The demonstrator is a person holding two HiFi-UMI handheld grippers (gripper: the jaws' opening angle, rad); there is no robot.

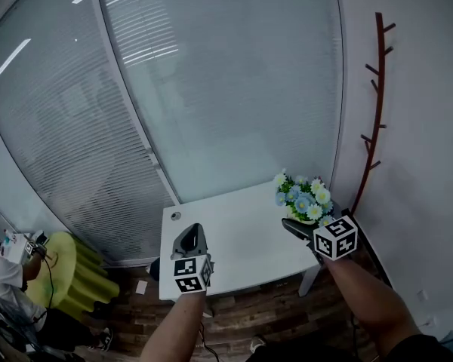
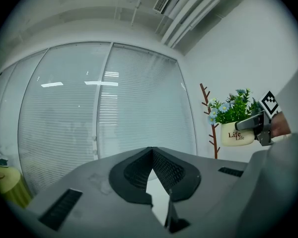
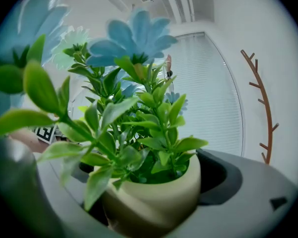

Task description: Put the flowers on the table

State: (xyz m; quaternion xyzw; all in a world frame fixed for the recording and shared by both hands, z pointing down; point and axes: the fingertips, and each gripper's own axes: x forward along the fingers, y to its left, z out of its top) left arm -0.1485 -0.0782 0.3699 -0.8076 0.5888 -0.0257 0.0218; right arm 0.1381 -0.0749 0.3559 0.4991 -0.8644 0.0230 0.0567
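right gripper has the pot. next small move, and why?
Probably lower the right gripper and ease it slightly inward. Its jaws are closed on the flower pot, which appears to hang above the white table near its right edge. The left gripper is shut, empty and off to the side.

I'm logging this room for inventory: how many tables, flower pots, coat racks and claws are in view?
Table: 1
Flower pot: 1
Coat rack: 1
Claws: 2 (left claw, right claw)
Total: 5
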